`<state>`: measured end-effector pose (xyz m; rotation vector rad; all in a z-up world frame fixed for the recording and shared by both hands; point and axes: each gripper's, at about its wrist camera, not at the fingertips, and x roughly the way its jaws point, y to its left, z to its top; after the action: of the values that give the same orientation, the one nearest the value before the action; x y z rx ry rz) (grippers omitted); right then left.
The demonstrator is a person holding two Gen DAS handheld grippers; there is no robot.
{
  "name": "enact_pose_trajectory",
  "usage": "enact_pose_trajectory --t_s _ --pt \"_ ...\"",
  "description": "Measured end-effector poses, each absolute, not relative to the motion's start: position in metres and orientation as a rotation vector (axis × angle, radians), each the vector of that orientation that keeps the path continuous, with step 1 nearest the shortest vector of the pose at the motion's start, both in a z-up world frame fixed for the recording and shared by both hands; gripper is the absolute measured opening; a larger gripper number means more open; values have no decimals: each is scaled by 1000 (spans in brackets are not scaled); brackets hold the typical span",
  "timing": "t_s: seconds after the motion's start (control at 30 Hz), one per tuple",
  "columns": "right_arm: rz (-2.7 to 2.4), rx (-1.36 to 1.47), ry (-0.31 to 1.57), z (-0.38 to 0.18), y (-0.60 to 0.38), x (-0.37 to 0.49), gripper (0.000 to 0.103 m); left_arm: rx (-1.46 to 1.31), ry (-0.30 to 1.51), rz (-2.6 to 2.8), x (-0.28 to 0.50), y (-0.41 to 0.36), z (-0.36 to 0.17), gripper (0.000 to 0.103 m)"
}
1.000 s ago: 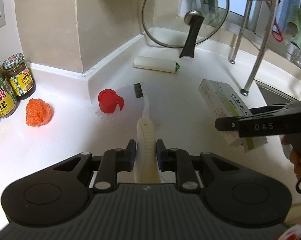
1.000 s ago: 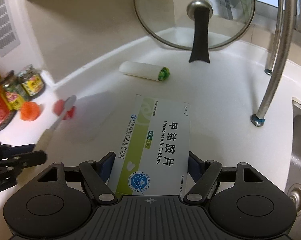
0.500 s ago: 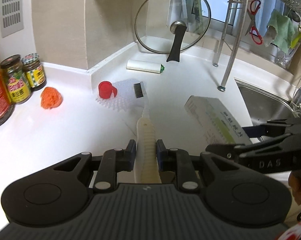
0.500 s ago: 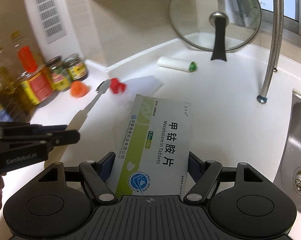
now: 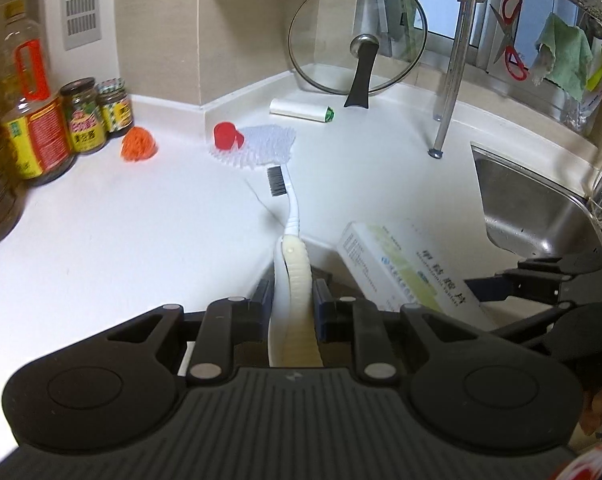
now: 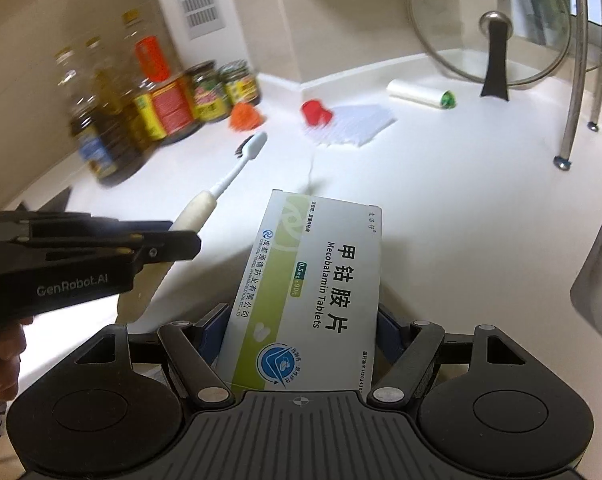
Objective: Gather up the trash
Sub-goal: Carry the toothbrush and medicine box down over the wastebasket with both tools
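Left wrist view: the left gripper, jaws drawn narrow, clamps the ribbed cream handle of a toothbrush at 6 o'clock; the bristled head points toward 12 o'clock, above the white counter. The brush looks light and stiff, though its thin neck likely flexes, so the thick handle is the sound grip site. Right wrist view: the right gripper, jaws spread wide, holds a tablet box across its width at 6 o'clock. Thin card, probably light, crushes easily and has slick faces; gripping near its lower end suits it. A red cap lies on the counter at 12 o'clock.
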<state>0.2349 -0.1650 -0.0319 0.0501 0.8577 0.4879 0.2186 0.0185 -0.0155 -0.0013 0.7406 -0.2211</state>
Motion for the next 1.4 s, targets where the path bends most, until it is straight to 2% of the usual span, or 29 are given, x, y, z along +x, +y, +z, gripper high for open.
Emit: enact_pose_trajectory --t_s 0.53,1.4 --pt "645 -68 990 -90 -193 182 74 -96 849 -59 141 -20 -64 19" --pt "733 -157 1113 -239 -171 222 74 -127 1137 -38 163 6 -227 19"
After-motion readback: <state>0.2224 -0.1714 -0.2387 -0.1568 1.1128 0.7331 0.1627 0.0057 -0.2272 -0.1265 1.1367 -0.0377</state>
